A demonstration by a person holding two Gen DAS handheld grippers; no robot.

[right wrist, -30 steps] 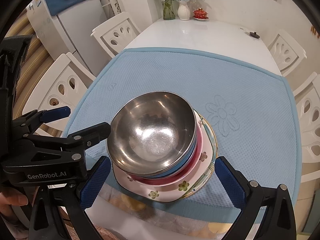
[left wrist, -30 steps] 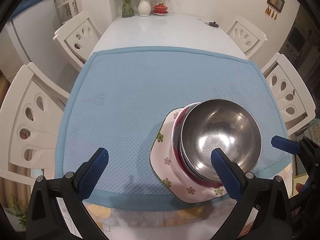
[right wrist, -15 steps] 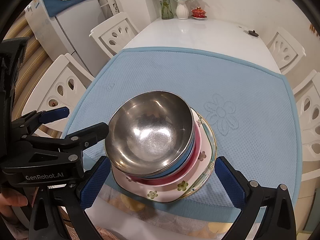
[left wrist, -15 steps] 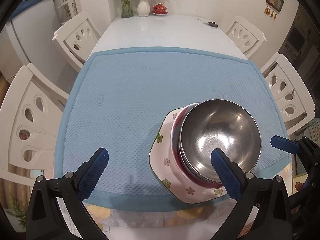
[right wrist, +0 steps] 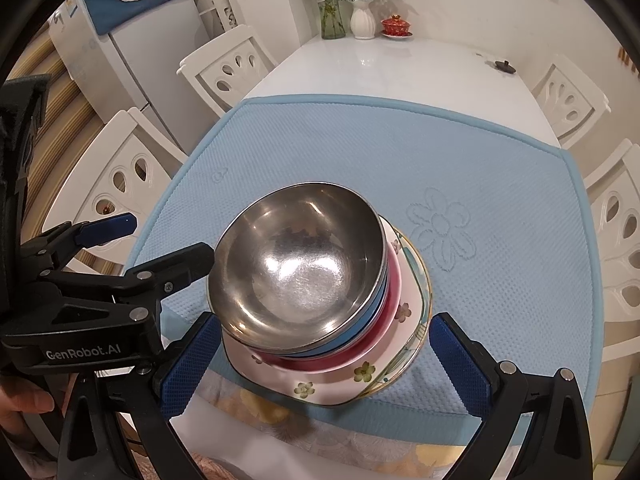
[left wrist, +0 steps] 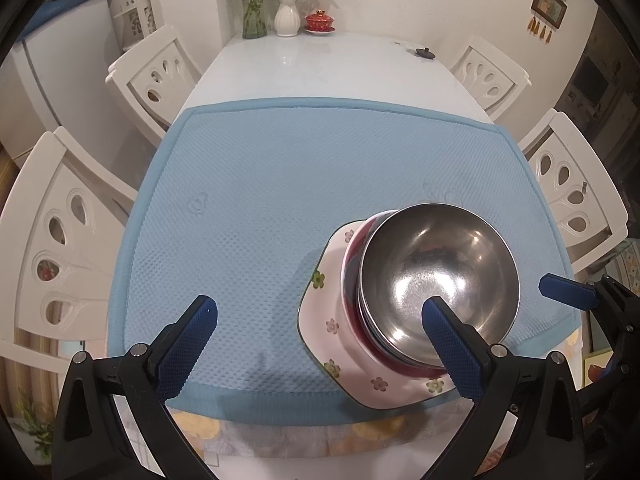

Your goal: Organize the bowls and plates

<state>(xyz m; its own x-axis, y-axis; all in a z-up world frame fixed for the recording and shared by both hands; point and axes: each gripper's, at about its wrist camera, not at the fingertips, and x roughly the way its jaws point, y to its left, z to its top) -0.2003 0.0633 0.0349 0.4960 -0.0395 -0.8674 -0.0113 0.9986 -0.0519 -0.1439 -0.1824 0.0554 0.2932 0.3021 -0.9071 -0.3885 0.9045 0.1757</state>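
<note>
On the left, the left gripper [left wrist: 318,318] hangs above the near edge of the blue mat [left wrist: 280,184], its jaws spread wide and holding nothing; its right finger shows in front of the steel bowl [left wrist: 440,268], but whether it touches the bowl I cannot tell. That half of the mat is bare. Further right, near the mat's front edge, everything sits in one pile: a flowered plate [right wrist: 344,384] at the bottom, a pink bowl [right wrist: 384,332] on it, a blue bowl [right wrist: 370,316] nested in that, and the steel bowl on top. A second plate edge seems to show under the flowered one, though I cannot be sure. The right gripper [right wrist: 326,340] hovers over the pile, jaws also released and empty, one on each side of the plates. No loose plates or bowls show on the worktop [left wrist: 320,68], so the stacking looks finished; at most the pile may need moving or the grippers drawing away.
</note>
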